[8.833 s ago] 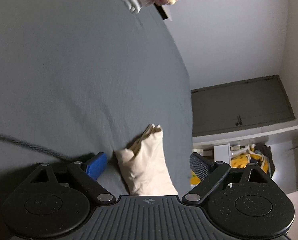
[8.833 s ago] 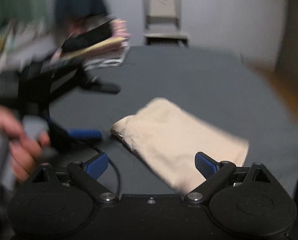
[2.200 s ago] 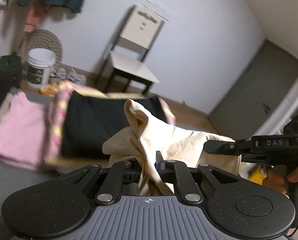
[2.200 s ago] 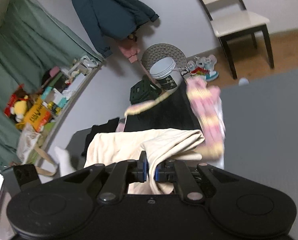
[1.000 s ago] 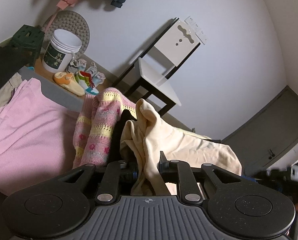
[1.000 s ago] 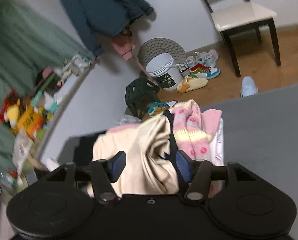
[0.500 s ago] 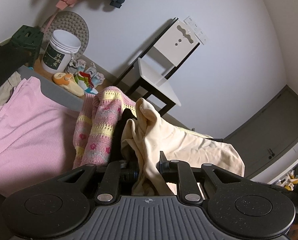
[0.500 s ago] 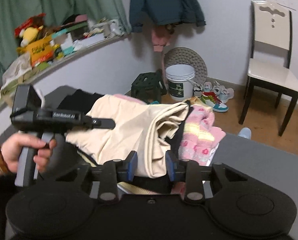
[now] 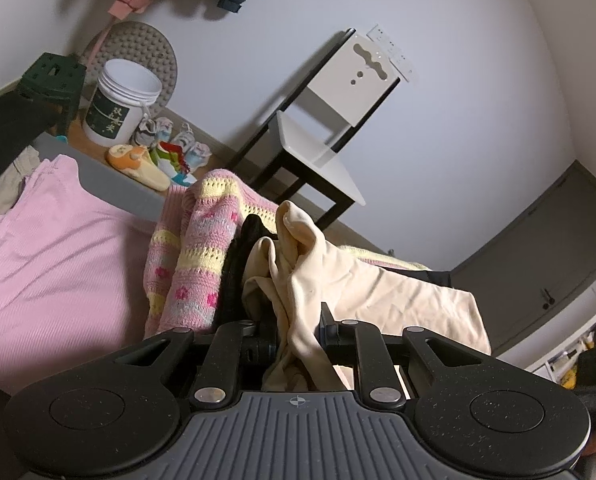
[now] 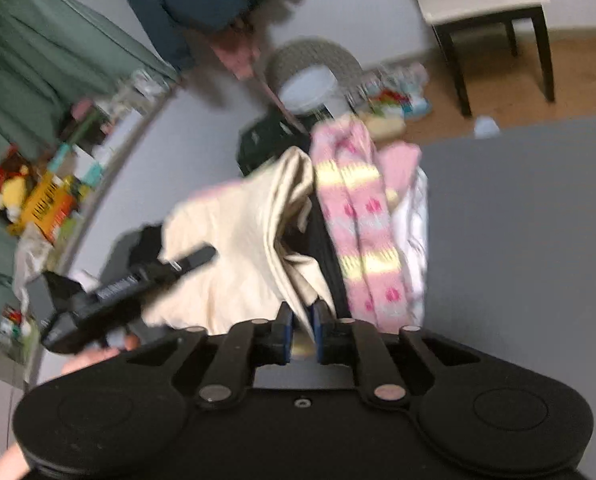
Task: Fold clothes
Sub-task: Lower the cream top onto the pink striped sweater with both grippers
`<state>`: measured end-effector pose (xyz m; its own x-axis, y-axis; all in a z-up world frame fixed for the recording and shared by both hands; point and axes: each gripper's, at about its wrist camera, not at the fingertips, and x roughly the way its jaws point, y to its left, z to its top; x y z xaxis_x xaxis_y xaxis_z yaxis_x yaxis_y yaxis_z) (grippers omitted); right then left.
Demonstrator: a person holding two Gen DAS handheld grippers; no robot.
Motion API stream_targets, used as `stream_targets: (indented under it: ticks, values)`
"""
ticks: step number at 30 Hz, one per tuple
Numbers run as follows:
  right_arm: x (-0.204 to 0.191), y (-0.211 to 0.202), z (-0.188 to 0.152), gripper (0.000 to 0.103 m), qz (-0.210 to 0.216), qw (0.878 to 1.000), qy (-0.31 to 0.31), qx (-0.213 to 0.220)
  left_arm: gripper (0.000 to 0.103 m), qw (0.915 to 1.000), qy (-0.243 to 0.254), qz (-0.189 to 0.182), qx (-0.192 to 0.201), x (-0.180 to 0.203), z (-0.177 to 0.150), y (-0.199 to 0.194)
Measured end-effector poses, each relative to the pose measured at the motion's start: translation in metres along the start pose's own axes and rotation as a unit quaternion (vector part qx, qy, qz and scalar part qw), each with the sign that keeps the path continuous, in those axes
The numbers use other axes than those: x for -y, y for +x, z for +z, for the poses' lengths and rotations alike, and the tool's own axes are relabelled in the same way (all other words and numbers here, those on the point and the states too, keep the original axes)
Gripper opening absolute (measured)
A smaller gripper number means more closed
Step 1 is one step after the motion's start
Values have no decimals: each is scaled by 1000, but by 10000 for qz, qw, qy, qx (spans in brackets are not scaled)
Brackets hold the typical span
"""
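Your left gripper (image 9: 298, 336), low in the centre of the left wrist view, has its jaws pressed together on a bunched corner of the cream garment (image 9: 361, 280). Your right gripper (image 10: 301, 332) is likewise clamped on a thin edge of the same cloth (image 10: 234, 248), though that view is blurred.

The garment looks light, soft and limp, so it will sag and bunch between your 2 grips. I judge a hold on the folded edges or corners better than a hold in the middle.

Just behind it, the cloth lies over a stack with a black garment (image 9: 238, 264) and a pink and yellow knit (image 9: 194, 256). A pink ribbed cloth (image 9: 46, 264) lies at the left.

The grey table (image 10: 517, 220) carries all this. Far behind stand a white chair (image 9: 329, 128), a white bucket (image 9: 118, 108) and some shoes (image 9: 166, 156) on the wooden floor.
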<state>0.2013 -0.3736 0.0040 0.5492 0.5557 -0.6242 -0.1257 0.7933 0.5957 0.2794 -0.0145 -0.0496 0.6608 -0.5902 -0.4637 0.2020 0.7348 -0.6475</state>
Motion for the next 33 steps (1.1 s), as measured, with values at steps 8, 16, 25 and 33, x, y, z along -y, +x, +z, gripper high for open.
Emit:
stream_targets:
  ticks: [8, 16, 25, 33]
  values:
    - [-5, -3, 30, 50, 68, 9976, 562, 408, 17, 9999, -96, -63, 17, -5, -2, 1]
    - [-3, 15, 40, 37, -104, 9966, 744, 349, 17, 9999, -11, -95, 37, -6, -4, 2]
    - [-27, 25, 44, 8, -563, 9954, -130, 763, 17, 9986, 513, 5, 164, 3, -9, -1]
    - [-22, 31, 45, 8, -861, 9933, -40, 771, 18, 9974, 601, 17, 389, 1, -1, -23]
